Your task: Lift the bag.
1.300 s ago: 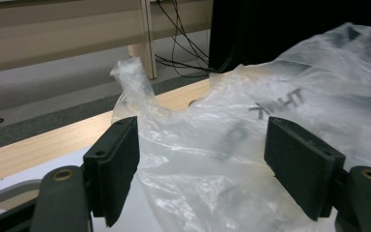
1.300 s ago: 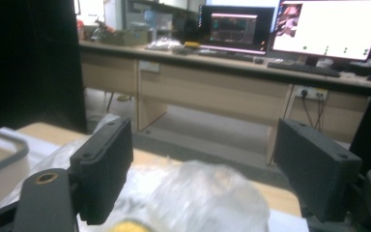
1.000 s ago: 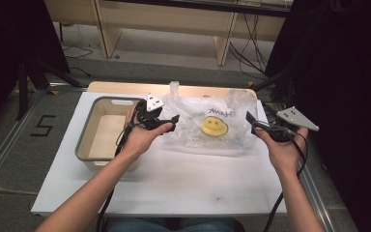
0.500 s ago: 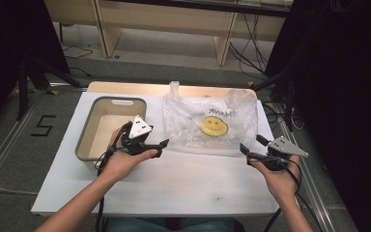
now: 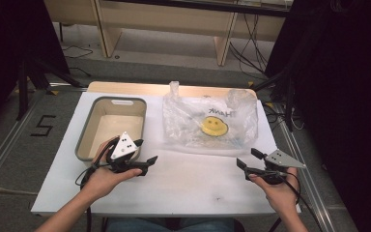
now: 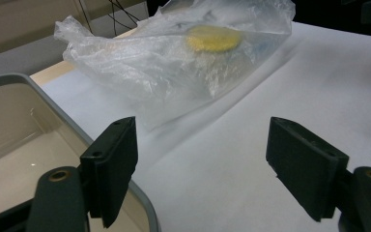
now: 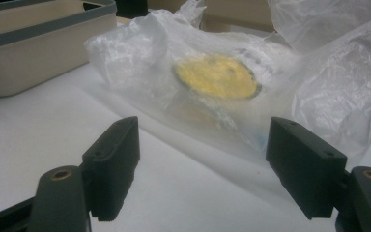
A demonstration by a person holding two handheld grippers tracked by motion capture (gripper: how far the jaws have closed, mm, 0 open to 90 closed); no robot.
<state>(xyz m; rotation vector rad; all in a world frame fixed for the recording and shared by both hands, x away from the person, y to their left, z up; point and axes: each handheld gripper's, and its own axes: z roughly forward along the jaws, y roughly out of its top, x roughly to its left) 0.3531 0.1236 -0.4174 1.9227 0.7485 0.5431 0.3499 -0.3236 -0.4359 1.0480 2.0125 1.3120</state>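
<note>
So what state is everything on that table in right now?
Plastic bag: lying flat, crumpled, smiley print up.
Tub: upright, nothing seen inside.
Left hand-held gripper: open, holding nothing, near the tub.
Right hand-held gripper: open, holding nothing, apart from the bag.

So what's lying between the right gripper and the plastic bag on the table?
Nothing: in the high view, only bare white table separates the right gripper from the plastic bag. The right gripper view agrees.

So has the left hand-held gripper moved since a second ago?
Yes. The left hand-held gripper has come back toward the person, off the bag, and is now beside the near corner of the bin, jaws open.
</note>
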